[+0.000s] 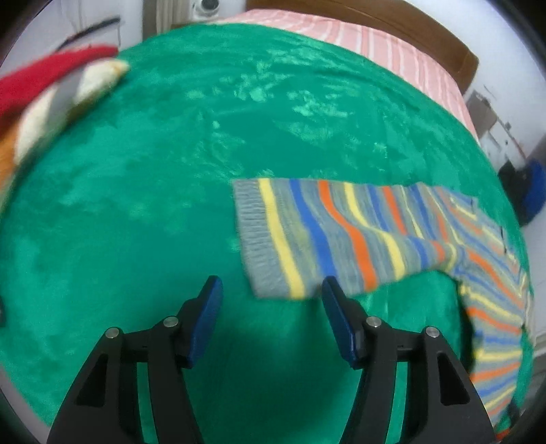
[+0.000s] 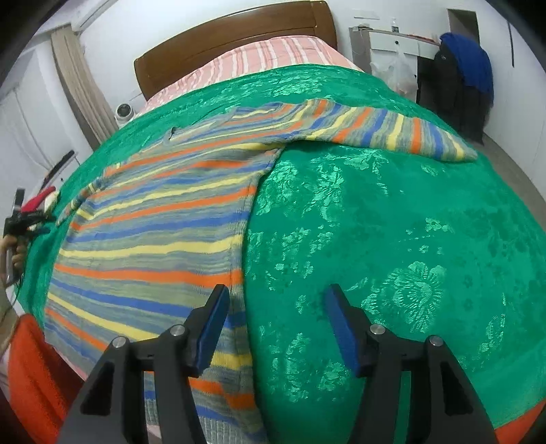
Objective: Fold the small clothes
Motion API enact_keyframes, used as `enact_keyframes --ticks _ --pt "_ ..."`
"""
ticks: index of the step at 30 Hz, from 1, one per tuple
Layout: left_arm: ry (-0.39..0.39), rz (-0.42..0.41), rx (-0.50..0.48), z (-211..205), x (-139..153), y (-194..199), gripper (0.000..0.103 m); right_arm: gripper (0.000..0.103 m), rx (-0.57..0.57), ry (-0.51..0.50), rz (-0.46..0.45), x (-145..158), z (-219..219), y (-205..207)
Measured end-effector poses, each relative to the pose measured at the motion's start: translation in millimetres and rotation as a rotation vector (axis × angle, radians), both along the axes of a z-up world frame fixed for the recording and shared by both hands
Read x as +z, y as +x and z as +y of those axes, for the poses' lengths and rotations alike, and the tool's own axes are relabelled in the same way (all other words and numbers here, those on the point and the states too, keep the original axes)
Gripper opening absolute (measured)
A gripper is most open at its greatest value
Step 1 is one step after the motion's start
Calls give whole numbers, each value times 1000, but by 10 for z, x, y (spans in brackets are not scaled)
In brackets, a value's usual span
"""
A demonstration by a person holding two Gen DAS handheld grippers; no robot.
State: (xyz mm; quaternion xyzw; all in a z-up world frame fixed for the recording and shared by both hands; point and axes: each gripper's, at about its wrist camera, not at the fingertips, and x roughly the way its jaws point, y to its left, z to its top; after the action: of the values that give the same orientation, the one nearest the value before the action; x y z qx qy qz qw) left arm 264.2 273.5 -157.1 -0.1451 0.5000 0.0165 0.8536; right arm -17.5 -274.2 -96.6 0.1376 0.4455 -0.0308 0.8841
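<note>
grey knitted sweater with yellow, blue and orange stripes [image 2: 153,222] spread flat on green floral blanket [image 2: 375,222] (sleeves out sideways); left gripper [image 1: 271,290] and right gripper [image 2: 276,300] both spread, pinching nothing.

Sweater [image 1: 341,232] cut off rt; toy [image 1: 51,95] blurred.

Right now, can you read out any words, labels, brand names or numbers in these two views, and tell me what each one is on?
None: no readable text in either view.
The striped sweater shows stripes only, no visible tag or print.
The green blanket carries a woven flower pattern, no lettering.
The white camera beside the bed is too small to show any marking.
The things on the far shelf are too small to read.
</note>
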Motion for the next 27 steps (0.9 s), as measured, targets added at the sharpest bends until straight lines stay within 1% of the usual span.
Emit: enact_keyframes --ticks 1,2,3,4,6,8,9,10,11,12,13,14,15,16,17,18,19,20,22,23,24,25,26,27 --pt "-11 -5 23 6 -29 24 39 58 1 -6 4 -6 9 -1" --pt "-10 -10 57 19 -42 36 7 58 2 -10 6 -8 14 -4" --pt "-23 7 85 55 -56 67 7 58 3 -12 5 -4 17 -10" --pt "-14 1 131 116 -26 69 6 58 4 -16 4 14 19 -20" --pt "38 -13 179 226 29 72 6 58 1 -22 -4 46 13 -51" --pt "12 -1 185 331 39 78 6 58 -8 -31 -13 73 -3 -78" --pt "10 4 169 321 49 69 7 58 -10 -29 -12 71 -8 -76" --pt "16 14 148 286 74 38 15 58 -11 -20 -5 61 -20 -64" --pt "39 24 134 242 119 -22 21 58 -12 -14 -1 55 -26 -58" --pt "86 24 119 172 197 -136 28 58 -12 -2 4 59 -39 -48" --pt "121 10 82 80 294 -301 49 58 -9 18 8 76 -56 -42" --pt "115 -10 26 -18 375 -489 67 58 -2 34 7 102 -68 -45" --pt "96 -22 -22 -103 423 -642 70 59 8 47 10 131 -76 -51" --pt "43 -18 -110 -253 454 -884 71 60 26 64 21 157 -81 -53" --pt "6 -1 -166 -357 439 -1016 71 60 49 86 38 167 -77 -53" --pt "-51 38 -266 -570 380 -1253 71 60 80 118 62 163 -68 -47" --pt "-71 59 -323 -727 324 -1415 71 60 116 155 92 146 -47 -40" --pt "-70 76 -367 -868 269 -1535 71 60 152 195 127 120 -13 -32" --pt "-39 118 -466 -1221 111 -1784 70 60 220 270 192 43 69 -26" --pt "-20 133 -500 -1360 37 -1869 66 60 240 287 220 3 110 -31" --pt "4 149 -534 -1493 -44 -1942 61 60 249 277 240 -28 152 -48" --pt "22 167 -556 -1580 -114 -1988 40 60 261 252 251 -55 190 -59" --pt "29 190 -565 -1634 -192 -1994 12 60 271 237 258 -82 216 -65" --pt "15 216 -562 -1656 -256 -2011 4 60 275 232 269 -123 237 -61"
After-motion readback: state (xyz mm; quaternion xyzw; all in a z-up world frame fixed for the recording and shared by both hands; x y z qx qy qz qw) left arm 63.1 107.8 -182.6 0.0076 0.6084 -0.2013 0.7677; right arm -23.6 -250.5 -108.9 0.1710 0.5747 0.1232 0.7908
